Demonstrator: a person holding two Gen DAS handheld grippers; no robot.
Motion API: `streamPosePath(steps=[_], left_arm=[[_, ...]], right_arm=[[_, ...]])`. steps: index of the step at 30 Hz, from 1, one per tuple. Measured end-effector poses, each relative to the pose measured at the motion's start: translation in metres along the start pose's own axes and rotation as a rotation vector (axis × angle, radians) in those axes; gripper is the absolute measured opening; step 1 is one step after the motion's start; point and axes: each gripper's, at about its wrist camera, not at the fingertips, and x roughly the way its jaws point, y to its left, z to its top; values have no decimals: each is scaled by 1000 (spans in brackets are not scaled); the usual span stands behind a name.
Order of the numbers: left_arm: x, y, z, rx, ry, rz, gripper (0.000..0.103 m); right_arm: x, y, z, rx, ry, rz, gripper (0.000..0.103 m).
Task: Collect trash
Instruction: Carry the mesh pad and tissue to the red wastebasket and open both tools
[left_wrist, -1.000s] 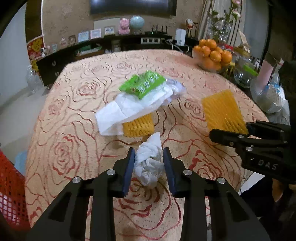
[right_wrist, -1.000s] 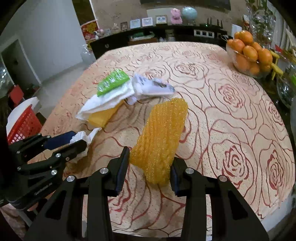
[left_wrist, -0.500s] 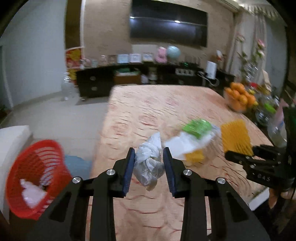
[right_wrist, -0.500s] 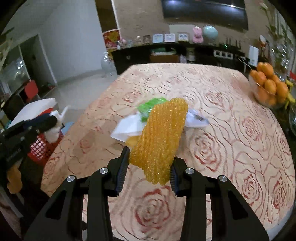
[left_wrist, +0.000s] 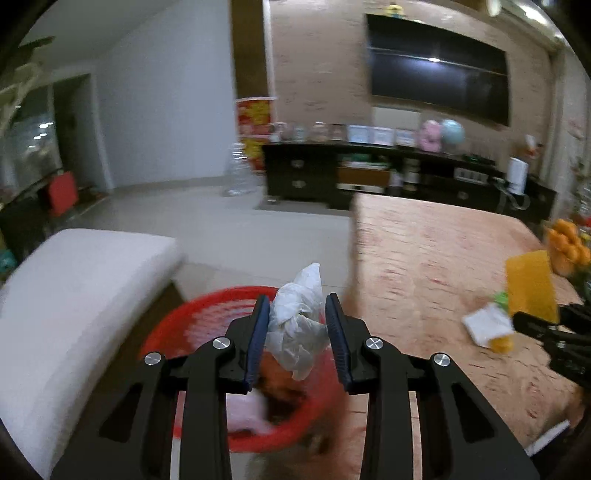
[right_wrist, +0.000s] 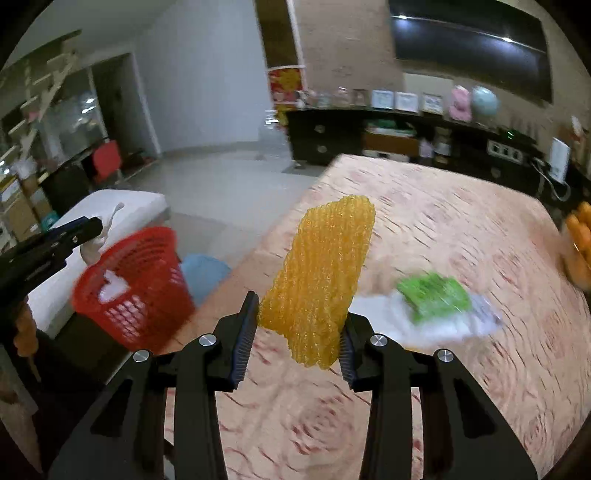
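Note:
My left gripper is shut on a crumpled white tissue and holds it above the red trash basket, which has trash inside. My right gripper is shut on a yellow foam net held upright over the table's left edge. In the right wrist view the red basket stands on the floor left of the table, with the left gripper above it. The yellow net and right gripper also show at the right in the left wrist view.
A pile of white paper and a green wrapper lies on the rose-patterned tablecloth. A bowl of oranges stands at the right edge. A white cushioned seat is left of the basket, a blue bin beside it.
Both grippers have swung left off the table with their loads. The left gripper with the tissue has come over the red basket; the right one nears the table's left edge.

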Motion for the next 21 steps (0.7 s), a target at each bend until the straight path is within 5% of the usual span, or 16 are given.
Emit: streamPosePath(steps=[3,10,21], left_arm=[[2,28,7,-21,-4,79,31],[22,70,-5,-138,59,112,31],[46,91,-24,-162,168,123,31]], right_arm=[[8,24,24,-43,-10,67,38],[33,76,67,-147,-10,242,38],[102,137,71,-229,125,360,38]])
